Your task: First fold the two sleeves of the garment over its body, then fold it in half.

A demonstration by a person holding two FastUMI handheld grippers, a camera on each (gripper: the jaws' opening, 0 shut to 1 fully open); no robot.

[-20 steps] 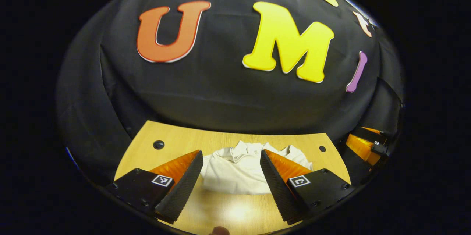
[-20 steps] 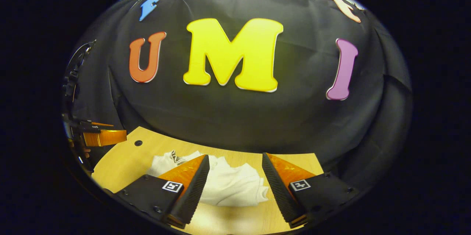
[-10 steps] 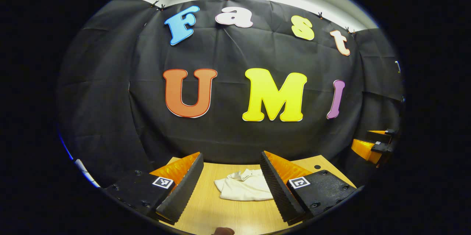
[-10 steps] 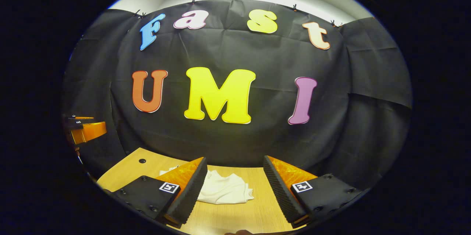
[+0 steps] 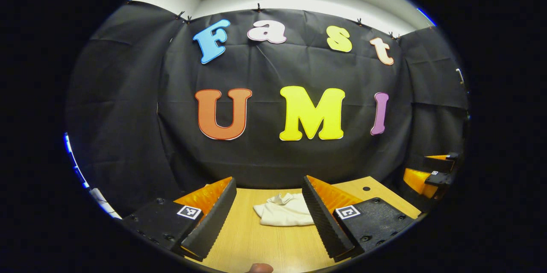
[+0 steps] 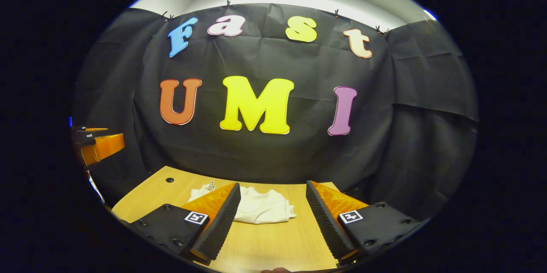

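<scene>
On the light wooden desk [image 5: 273, 243] lies a folded white cloth garment [image 5: 284, 215], both claws [image 5: 268, 202] [image 6: 273, 204] spread apart above it.

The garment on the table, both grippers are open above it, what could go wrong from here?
The garment lies bunched on the table, sleeves not visibly separate, so the left gripper or right gripper may pinch several layers. It also sits near the far edge and could get pushed off.
</scene>
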